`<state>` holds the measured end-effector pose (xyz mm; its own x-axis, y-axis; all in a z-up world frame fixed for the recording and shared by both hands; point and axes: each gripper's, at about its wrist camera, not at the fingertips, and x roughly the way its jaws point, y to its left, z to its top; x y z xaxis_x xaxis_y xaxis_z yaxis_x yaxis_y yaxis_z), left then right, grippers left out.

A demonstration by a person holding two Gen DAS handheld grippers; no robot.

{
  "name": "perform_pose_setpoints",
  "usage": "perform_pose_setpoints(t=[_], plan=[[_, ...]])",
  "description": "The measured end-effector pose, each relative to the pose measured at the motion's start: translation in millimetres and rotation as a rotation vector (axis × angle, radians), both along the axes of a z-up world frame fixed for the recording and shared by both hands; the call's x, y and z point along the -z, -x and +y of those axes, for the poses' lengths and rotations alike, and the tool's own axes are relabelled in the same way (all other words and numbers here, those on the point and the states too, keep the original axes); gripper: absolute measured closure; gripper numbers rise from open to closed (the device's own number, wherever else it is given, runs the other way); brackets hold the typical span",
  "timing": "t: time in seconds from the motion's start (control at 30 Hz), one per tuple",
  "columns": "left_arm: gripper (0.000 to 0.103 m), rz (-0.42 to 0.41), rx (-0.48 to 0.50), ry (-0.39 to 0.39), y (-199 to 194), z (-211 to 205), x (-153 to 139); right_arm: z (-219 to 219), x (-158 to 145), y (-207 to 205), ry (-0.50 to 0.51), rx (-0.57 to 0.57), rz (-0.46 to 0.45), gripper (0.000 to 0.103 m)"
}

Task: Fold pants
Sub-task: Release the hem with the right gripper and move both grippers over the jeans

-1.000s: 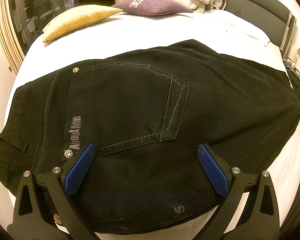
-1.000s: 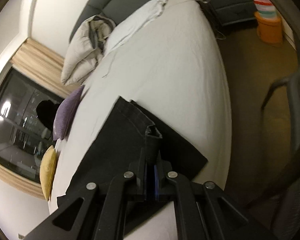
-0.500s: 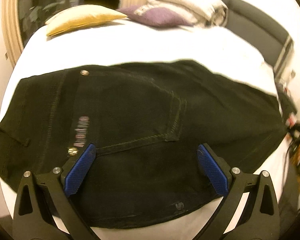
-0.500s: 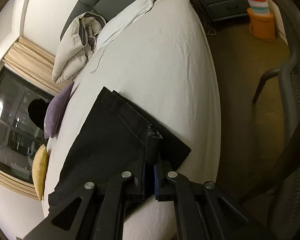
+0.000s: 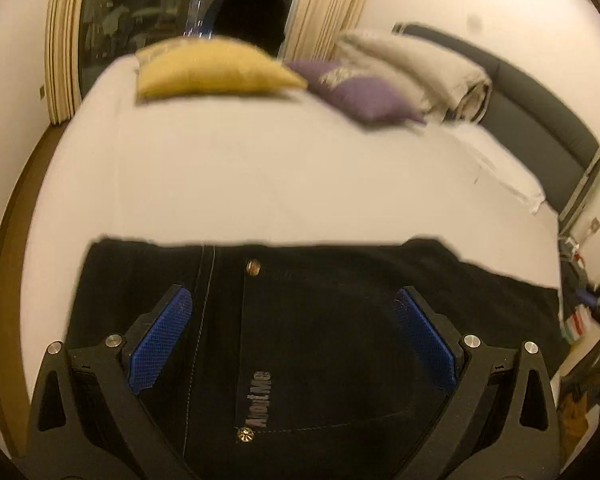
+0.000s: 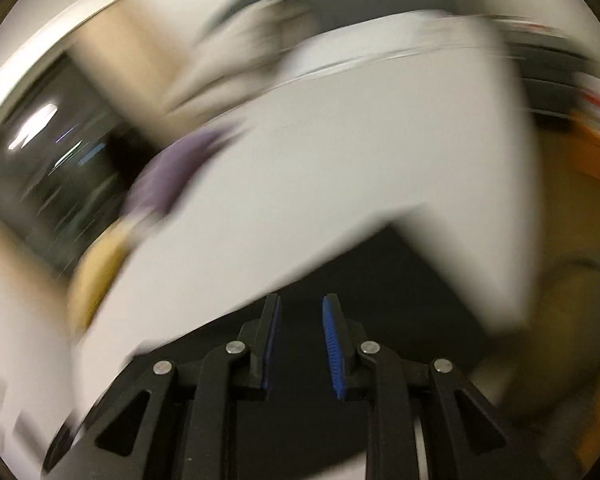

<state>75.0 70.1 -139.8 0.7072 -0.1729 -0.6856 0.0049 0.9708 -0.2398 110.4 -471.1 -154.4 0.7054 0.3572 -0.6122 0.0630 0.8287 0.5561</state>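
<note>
Black pants (image 5: 320,340) lie on the bed (image 5: 240,184), pillows (image 5: 212,68) beyond them. Left tongs (image 5: 292,336) gape wide, empty; right tongs (image 6: 300,344), just opening, grip nothing.

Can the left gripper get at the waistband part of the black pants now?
Probably yes: the left gripper is open right above the black pants on the bed, and nothing lies between.

A white bed (image 5: 260,184) carries black pants (image 5: 320,340) spread along its near edge. At the far side lie a yellow cushion (image 5: 212,70), a purple cushion (image 5: 364,94) and folded bedding (image 5: 428,68) to the right.
</note>
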Motion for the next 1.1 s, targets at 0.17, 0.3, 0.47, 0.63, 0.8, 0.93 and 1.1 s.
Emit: perform_pose_setpoints(t=[0.17, 0.3, 0.47, 0.63, 0.8, 0.93, 1.1], plan=[[0.000, 0.119, -0.005, -0.041, 0, 3, 47, 74, 62, -40, 0.020, -0.187, 0.207, 0.079], [0.000, 0.107, 0.023, -0.059, 13, 10, 50, 29, 99, -14, -0.037, -0.079, 0.278, 0.103], [0.000, 0.054, -0.013, -0.061, 20, 21, 31, -21, 80, 14, 0.114, 0.107, 0.332, 0.103], [0.000, -0.017, -0.008, -0.059, 0, 22, -2, 58, 27, -29, 0.154, -0.088, 0.194, 0.095], [0.000, 0.010, -0.006, -0.098, -43, 15, -3, 212, 19, -100, -0.011, -0.524, 0.080, 0.085], [0.000, 0.077, -0.031, -0.072, -55, 22, 27, 268, 71, -148, -0.019, -0.600, 0.219, 0.085], [0.000, 0.031, -0.018, -0.015, -51, 33, 37, 222, 115, -188, -0.144, -0.397, 0.241, 0.103]])
